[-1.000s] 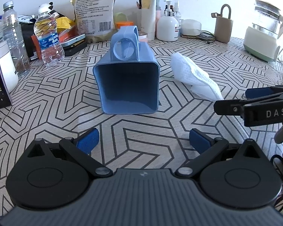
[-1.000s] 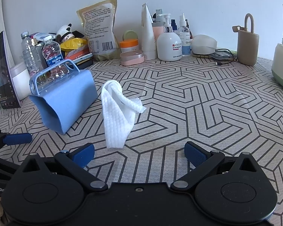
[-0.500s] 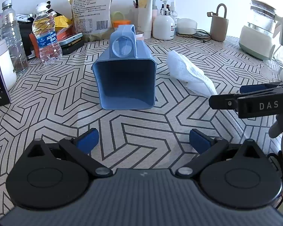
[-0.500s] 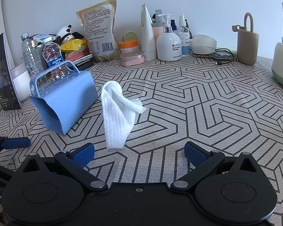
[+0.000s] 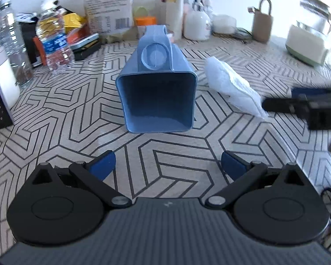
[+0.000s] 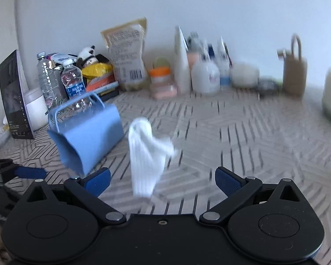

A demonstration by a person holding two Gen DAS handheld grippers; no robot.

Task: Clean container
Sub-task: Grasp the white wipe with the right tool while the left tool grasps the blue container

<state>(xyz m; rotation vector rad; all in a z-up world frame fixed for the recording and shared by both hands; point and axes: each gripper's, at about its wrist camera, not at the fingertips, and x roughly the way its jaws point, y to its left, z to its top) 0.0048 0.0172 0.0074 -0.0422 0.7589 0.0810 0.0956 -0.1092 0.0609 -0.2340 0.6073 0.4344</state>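
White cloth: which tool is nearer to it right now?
Right. The right tool is open just short of the white cloth, lined up with it. The left tool is open facing the blue container, with the cloth off to its right.

Both grippers hang low over the patterned tabletop [image 5: 55,110], side by side, fingers pointing toward the wall. The left gripper [image 5: 167,165] has its blue-padded fingers [image 5: 102,164] spread wide with nothing between them, level with the table. The right gripper [image 6: 163,180] is likewise splayed wide and empty. From the left camera its black finger with a blue pad pokes in from the right edge, blurred, just above the tabletop.
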